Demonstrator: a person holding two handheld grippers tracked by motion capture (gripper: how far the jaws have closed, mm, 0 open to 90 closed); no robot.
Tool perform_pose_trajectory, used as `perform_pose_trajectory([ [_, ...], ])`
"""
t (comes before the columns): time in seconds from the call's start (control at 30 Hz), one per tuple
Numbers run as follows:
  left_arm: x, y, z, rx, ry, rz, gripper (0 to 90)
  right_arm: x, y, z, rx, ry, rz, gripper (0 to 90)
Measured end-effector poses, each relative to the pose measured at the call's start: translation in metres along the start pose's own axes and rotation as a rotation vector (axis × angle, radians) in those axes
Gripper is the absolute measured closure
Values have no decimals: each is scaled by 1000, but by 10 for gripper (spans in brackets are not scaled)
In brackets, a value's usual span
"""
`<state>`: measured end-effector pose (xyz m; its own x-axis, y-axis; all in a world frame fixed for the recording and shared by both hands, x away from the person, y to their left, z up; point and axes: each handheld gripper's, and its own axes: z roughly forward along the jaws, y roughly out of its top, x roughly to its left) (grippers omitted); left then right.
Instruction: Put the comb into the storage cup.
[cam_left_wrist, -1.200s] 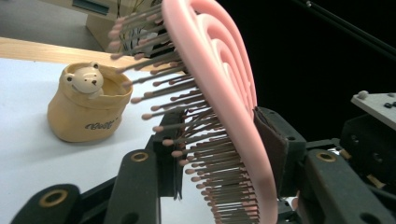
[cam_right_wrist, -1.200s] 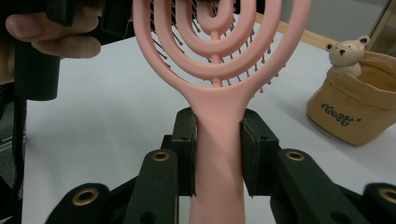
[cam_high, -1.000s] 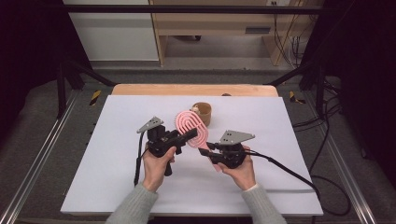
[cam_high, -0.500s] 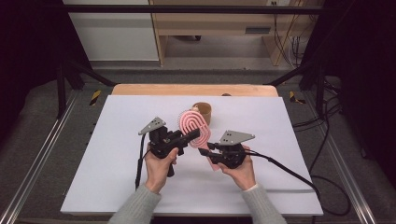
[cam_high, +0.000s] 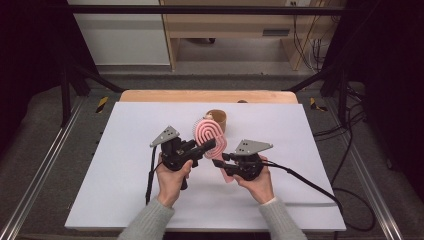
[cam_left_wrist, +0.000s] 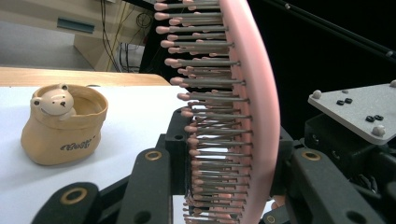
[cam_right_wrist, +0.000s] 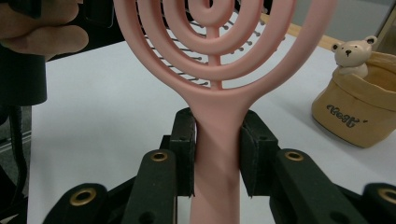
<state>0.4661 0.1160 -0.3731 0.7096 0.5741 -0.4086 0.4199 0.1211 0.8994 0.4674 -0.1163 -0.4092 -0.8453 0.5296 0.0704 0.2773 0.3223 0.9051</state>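
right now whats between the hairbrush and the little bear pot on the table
Nothing: in the left gripper view only bare white table lies between the pink hairbrush and the bear pot. The high view shows the brush just in front of the pot.

The hairbrush (cam_high: 209, 132) sits above the table (cam_high: 125, 165), near its middle, head toward the far edge and handle toward the person. The pot (cam_high: 217, 117) stands on the table directly behind the hairbrush head. The left gripper (cam_high: 204, 148) lies left of the hairbrush, clamping its head edgewise. The right gripper (cam_high: 218, 162) lies right of the hairbrush, nearer the person, clamping its handle.
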Motion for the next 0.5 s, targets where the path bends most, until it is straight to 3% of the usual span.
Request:
perform_pose_trajectory([
  [0.27,-3,1,0,6,17,33,634,0,1,-2,-4,4,0,679],
  [0.5,-3,3,-1,9,70,76,635,-1,3,-5,-25,-8,7,487],
])
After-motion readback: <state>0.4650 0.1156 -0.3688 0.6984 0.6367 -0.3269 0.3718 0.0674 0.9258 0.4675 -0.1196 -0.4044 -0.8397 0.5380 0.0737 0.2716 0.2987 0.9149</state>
